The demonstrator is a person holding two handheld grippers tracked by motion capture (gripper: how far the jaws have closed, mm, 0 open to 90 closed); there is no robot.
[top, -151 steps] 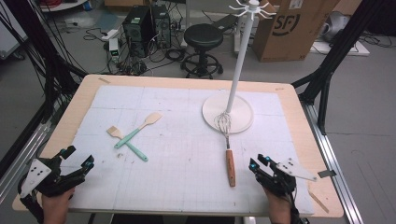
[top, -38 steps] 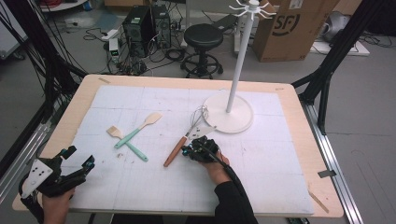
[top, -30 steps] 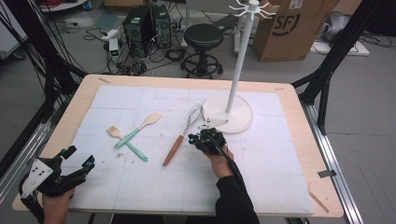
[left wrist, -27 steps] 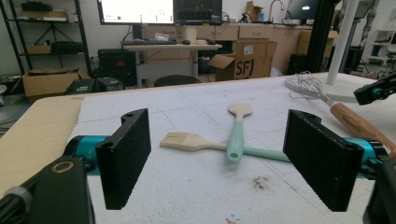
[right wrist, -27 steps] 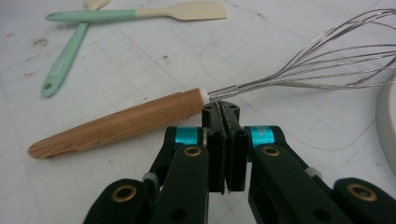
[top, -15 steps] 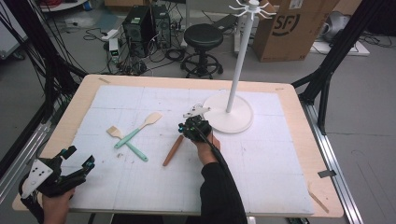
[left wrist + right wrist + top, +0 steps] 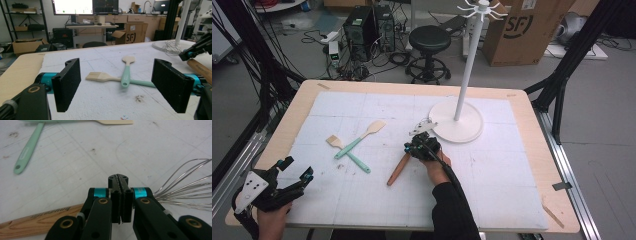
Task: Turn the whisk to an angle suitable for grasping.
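Wooden-handled whisk [image 7: 401, 167] lies mid-tabletop, wires toward the far edge. Right gripper [image 7: 421, 148], fingers closed flat and empty, nudges it at the neck; push steadily. Left gripper [image 7: 120, 82] fingers open.

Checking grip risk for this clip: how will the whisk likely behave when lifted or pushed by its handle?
The whisk probably lifts stiffly, since its wooden handle looks solid. The thin wire loops likely flex and spring if pressed. Its round handle may roll or pivot on the flat mat when nudged sideways.

Grey floor; black stool [image 7: 428, 41]; cardboard box [image 7: 526, 31] behind.
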